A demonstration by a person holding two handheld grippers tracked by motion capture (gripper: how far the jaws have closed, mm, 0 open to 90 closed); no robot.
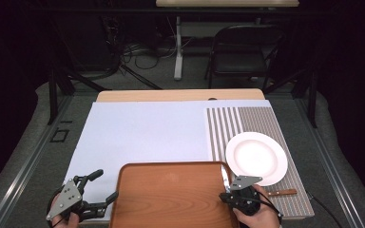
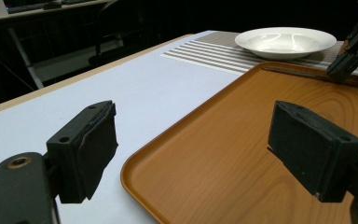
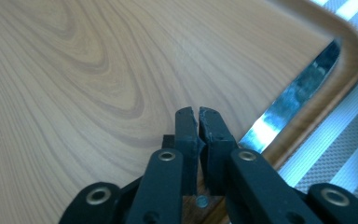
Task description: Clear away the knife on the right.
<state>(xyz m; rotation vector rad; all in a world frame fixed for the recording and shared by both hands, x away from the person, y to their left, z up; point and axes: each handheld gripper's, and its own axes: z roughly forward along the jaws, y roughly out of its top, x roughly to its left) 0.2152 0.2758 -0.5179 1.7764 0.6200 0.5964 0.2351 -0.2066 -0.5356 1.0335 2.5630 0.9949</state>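
We hold the left gripper (image 1: 100,187) released, jaws spread wide, hovering at the tray's nine o'clock corner, touching nothing. The wooden tray (image 1: 171,199) lies bare across its middle. At its three o'clock rim our right gripper (image 1: 226,189) is clenched, pads nearly meeting; we cannot tell whether it still pinches the knife (image 3: 289,100). The blade rests along the tray's inner right edge, the wooden handle (image 1: 283,192) out on the striped placemat (image 1: 228,123), at six o'clock of the white plate (image 1: 256,157). We judge the knife half-placed; the plate remains untouched.
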